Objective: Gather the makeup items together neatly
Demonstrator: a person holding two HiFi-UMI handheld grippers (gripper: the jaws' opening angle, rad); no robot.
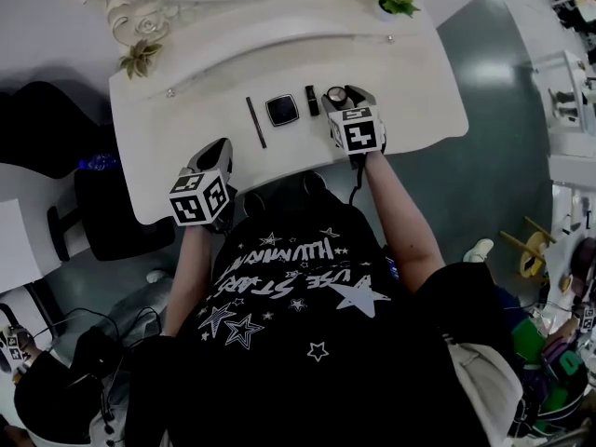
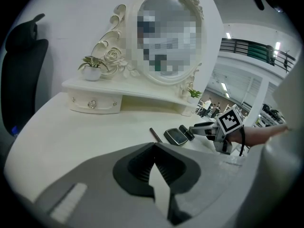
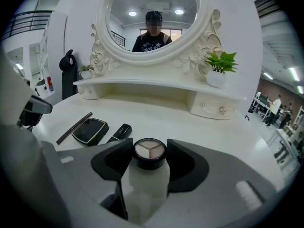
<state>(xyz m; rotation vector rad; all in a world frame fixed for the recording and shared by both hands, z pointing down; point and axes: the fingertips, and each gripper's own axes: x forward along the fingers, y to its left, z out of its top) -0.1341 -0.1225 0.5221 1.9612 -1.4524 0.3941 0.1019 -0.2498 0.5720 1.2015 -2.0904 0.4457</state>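
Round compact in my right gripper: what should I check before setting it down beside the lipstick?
1. Grip: the right gripper has its jaws against both sides of the round compact: ok.
2. Landing spot: the table is bare to the right of the lipstick: ok.
3. Row: pencil, square compact and lipstick lie side by side: ok.
4. Left gripper: shut, empty, away from the row: ok.
5. Round compact clear of the tabletop: cannot tell.

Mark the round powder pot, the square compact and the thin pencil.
Round black three-colour powder pot (image 3: 149, 149): right gripper view, centre of its top.
Square black compact (image 3: 89, 130): right gripper view, middle of its glossy top.
Thin dark pencil (image 1: 256, 122): head view, mid-shaft.
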